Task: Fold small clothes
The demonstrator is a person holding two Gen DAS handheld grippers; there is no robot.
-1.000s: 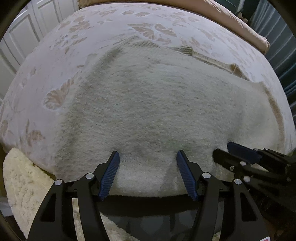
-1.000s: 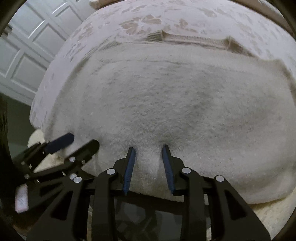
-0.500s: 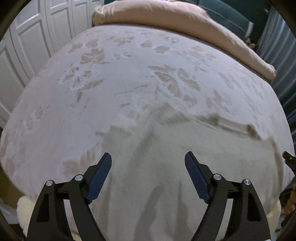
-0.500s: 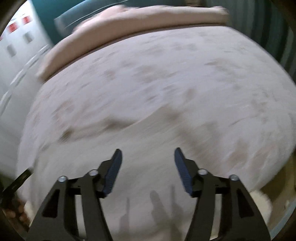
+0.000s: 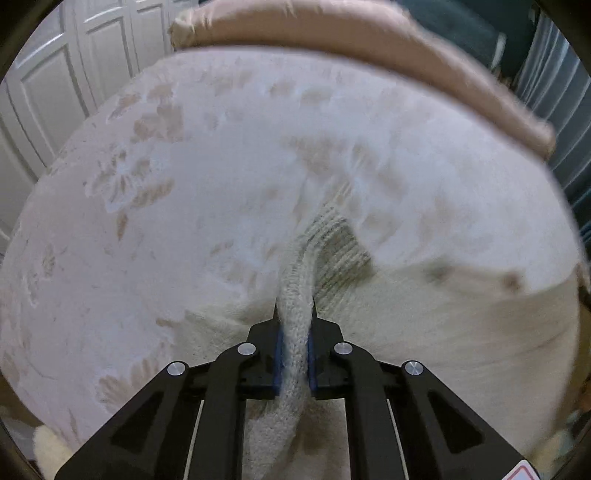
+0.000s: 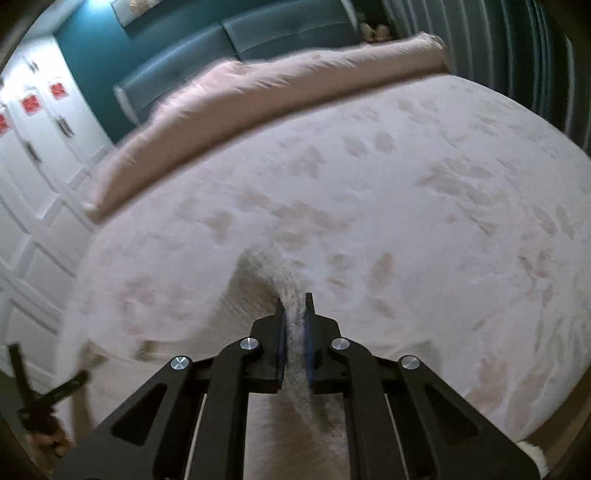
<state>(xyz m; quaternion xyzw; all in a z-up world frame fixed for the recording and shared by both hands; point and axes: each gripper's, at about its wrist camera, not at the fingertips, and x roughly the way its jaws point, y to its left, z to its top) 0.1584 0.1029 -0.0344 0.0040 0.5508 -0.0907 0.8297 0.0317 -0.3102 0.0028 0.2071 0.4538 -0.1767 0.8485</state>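
Observation:
A cream fuzzy knit garment [image 5: 443, 325] lies on the bed's floral cover near the front edge. My left gripper [image 5: 294, 314] is shut on a bunched fold of the garment near its ribbed band [image 5: 340, 251]. My right gripper [image 6: 294, 306] is shut on another pinched fold of the same garment [image 6: 255, 284], which trails back under the jaws. The left gripper's black frame [image 6: 44, 398] shows at the lower left of the right wrist view. Both views are blurred by motion.
The bed cover [image 5: 184, 184] is pale with tan leaf prints. A pink rolled duvet [image 6: 258, 92] lies along the head end before a teal headboard [image 6: 280, 33]. White panelled doors [image 5: 74, 74] stand to the left, curtains [image 6: 517, 48] to the right.
Both grippers were open over the flat garment. They moved forward across it and have shut, each pinching a fold of the knit near its far edge.

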